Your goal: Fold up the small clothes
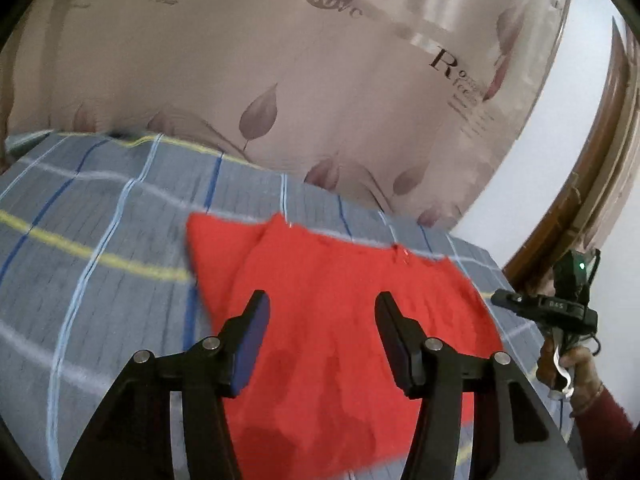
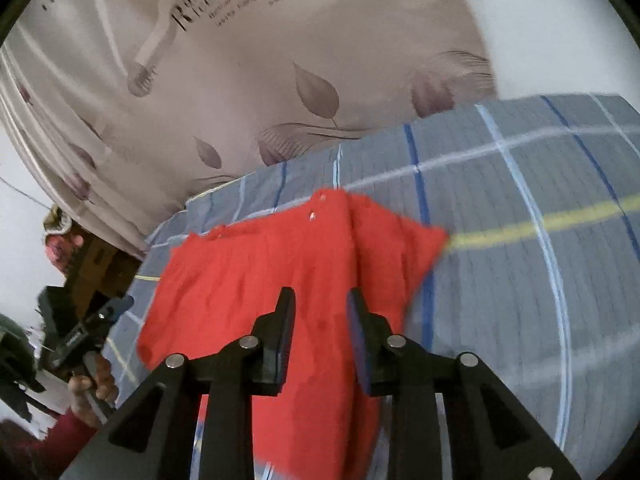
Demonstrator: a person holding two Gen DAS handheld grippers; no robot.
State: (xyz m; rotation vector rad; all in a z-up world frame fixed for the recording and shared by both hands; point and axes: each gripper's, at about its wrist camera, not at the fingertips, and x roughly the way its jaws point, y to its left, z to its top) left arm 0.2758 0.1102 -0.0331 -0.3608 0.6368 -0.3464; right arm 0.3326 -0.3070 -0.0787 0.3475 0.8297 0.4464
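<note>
Red garment spread on a bed, both grippers above it.

The red garment (image 1: 344, 320) lies flat on the grey checked bedsheet (image 1: 100, 240), in front of the leaf-print curtain (image 1: 240, 60). The left gripper (image 1: 322, 340) hovers over the garment with jaws released wide; the right gripper (image 2: 320, 336) hangs above it too, jaws parted by a narrower gap, gripping nothing.

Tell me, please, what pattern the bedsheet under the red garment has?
The bedsheet is grey-blue plaid with blue, white and yellow lines, clearest in the right wrist view.
</note>
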